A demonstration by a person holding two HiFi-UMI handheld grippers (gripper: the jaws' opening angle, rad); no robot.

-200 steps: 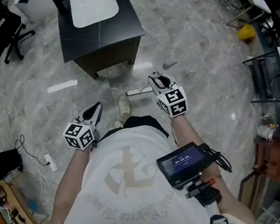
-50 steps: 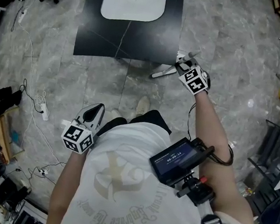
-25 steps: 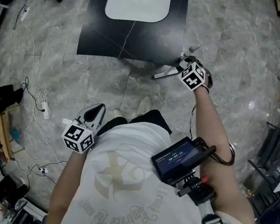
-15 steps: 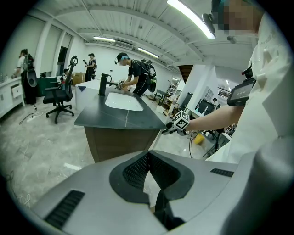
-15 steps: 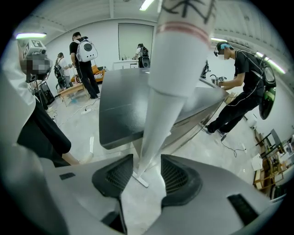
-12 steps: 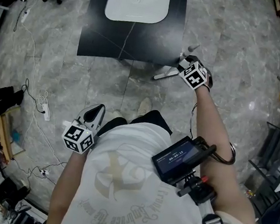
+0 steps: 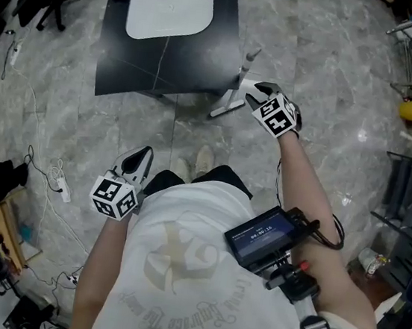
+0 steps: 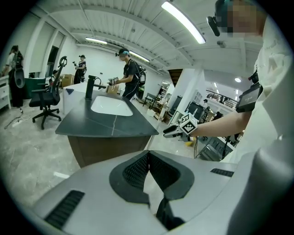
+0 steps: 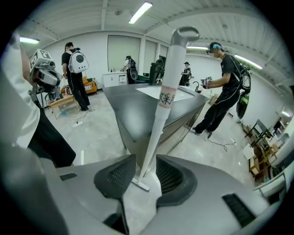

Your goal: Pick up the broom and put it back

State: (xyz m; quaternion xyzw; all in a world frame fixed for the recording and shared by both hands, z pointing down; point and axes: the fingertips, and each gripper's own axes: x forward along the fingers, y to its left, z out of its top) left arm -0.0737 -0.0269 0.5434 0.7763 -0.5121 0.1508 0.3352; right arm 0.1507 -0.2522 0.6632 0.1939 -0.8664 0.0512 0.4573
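The dark desk [image 7: 167,61] with its white sink [image 7: 171,1] fills the upper left. The white broom [image 7: 242,73] stands upright at the desk's right corner, upper centre. The right tool [image 7: 252,91] has wide jaws that have just been closing slightly. They frame the handle without pressing it. At lower left, the left tool [image 7: 144,153] is pinched together and empty.

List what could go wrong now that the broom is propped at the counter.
1. The broom seems to lean only on the corner of the dark counter, with its small head on the smooth floor; it may slide and topple.
2. The right tool is open, its jaws having just closed a little. The handle is in line with their gap but untouched; a sideways pull-back could clip it.
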